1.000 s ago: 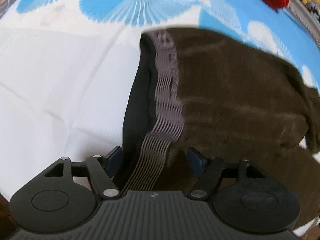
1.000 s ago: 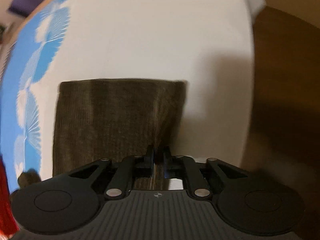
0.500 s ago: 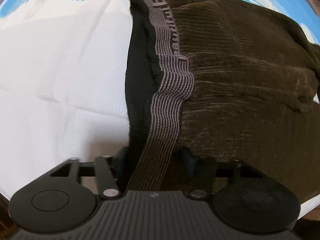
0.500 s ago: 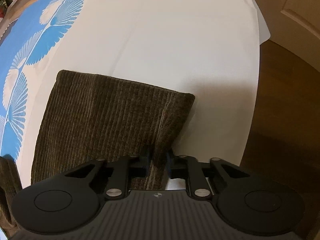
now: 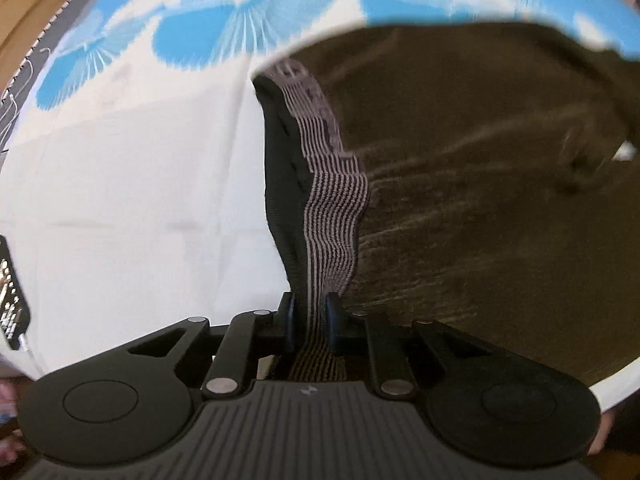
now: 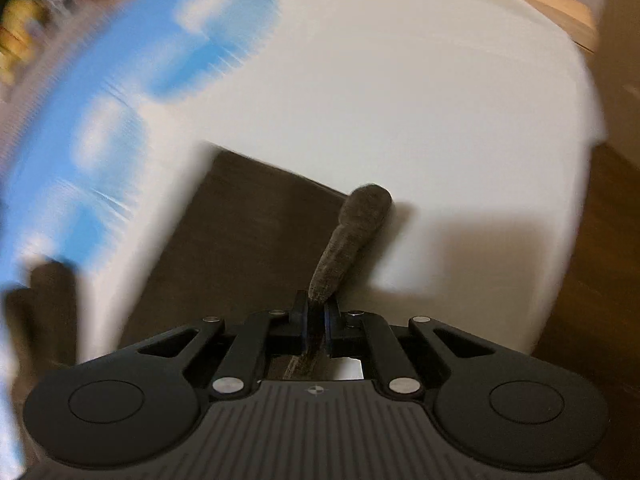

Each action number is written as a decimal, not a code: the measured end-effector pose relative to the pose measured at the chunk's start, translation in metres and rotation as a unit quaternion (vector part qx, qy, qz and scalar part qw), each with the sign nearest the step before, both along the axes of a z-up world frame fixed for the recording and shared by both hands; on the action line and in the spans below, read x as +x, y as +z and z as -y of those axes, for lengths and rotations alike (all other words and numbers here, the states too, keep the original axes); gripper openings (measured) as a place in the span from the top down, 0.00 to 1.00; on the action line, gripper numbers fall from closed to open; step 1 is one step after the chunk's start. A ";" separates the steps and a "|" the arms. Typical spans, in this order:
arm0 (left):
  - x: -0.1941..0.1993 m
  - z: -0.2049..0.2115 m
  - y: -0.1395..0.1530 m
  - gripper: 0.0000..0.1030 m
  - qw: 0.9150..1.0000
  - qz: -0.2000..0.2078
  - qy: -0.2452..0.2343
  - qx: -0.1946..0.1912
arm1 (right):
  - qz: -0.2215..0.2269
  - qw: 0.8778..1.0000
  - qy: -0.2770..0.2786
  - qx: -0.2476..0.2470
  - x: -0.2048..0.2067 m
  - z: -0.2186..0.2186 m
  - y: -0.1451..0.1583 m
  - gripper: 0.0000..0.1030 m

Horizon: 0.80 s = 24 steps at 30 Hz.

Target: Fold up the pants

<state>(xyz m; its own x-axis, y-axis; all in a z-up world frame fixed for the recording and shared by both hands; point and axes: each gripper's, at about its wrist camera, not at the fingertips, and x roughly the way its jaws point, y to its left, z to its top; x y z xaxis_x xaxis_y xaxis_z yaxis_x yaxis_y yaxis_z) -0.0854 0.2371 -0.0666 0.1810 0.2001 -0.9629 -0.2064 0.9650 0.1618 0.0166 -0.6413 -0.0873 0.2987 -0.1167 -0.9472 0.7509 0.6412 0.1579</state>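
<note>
My left gripper (image 5: 309,312) is clamped on the striped waistband (image 5: 334,216) of the brown pants (image 5: 480,184) — they lie across the bedsheet (image 5: 120,184). My right gripper (image 6: 316,318) pinches a raised fold of the pants (image 6: 248,240) near the sheet's white corner — this view is blurred.

Bench top covered by a white sheet (image 6: 420,92) with a blue fan-print cloth (image 5: 224,36) along the far side. Wood edge (image 6: 560,4) shows past the sheet's far corner, dark brown wood floor (image 6: 600,248) to the right. Blurred clutter (image 6: 24,28) top left in the right wrist view, too smeared to identify.
</note>
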 end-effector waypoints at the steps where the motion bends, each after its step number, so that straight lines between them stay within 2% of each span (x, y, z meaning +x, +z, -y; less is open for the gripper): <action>1: 0.000 0.003 0.000 0.83 1.000 -0.006 -0.005 0.026 | -0.032 0.999 -0.019 0.001 -0.004 0.004 -0.008 0.92; 2: 0.000 0.006 0.005 0.82 0.999 0.003 -0.006 0.051 | -0.038 0.998 -0.043 0.014 -0.010 0.010 -0.012 0.92; 3: 0.003 0.009 0.010 0.82 0.998 0.018 -0.003 0.057 | -0.031 0.998 -0.058 0.023 -0.013 0.015 -0.012 0.91; 5: 0.004 0.016 0.027 0.75 0.998 0.062 0.005 0.032 | -0.018 0.998 -0.056 -0.002 -0.013 0.016 -0.002 0.87; 7: 0.011 0.031 0.037 0.73 0.996 0.091 -0.011 0.005 | -0.005 0.998 -0.040 -0.048 -0.009 0.010 0.012 0.84; 10: 0.025 0.063 0.040 0.70 0.993 0.102 -0.050 -0.008 | 0.032 0.994 -0.022 -0.106 -0.008 -0.001 0.031 0.84; 13: 0.047 0.090 0.038 0.70 0.992 0.104 -0.071 -0.003 | 0.084 0.990 -0.006 -0.116 -0.001 -0.010 0.045 0.83; 15: 0.059 0.105 0.041 0.70 0.991 0.116 -0.071 -0.001 | 0.117 0.988 0.009 -0.102 0.009 -0.020 0.048 0.82; 18: 0.091 0.135 0.043 0.69 0.985 0.154 -0.071 -0.011 | 0.164 0.983 0.056 -0.051 0.025 -0.037 0.048 0.79; 20: 0.097 0.153 0.056 0.69 0.980 0.188 -0.063 -0.019 | 0.192 0.977 0.087 -0.022 0.038 -0.052 0.047 0.79; 24: 0.113 0.187 0.077 0.67 0.963 0.261 -0.048 -0.040 | 0.238 0.960 0.142 0.036 0.068 -0.088 0.047 0.79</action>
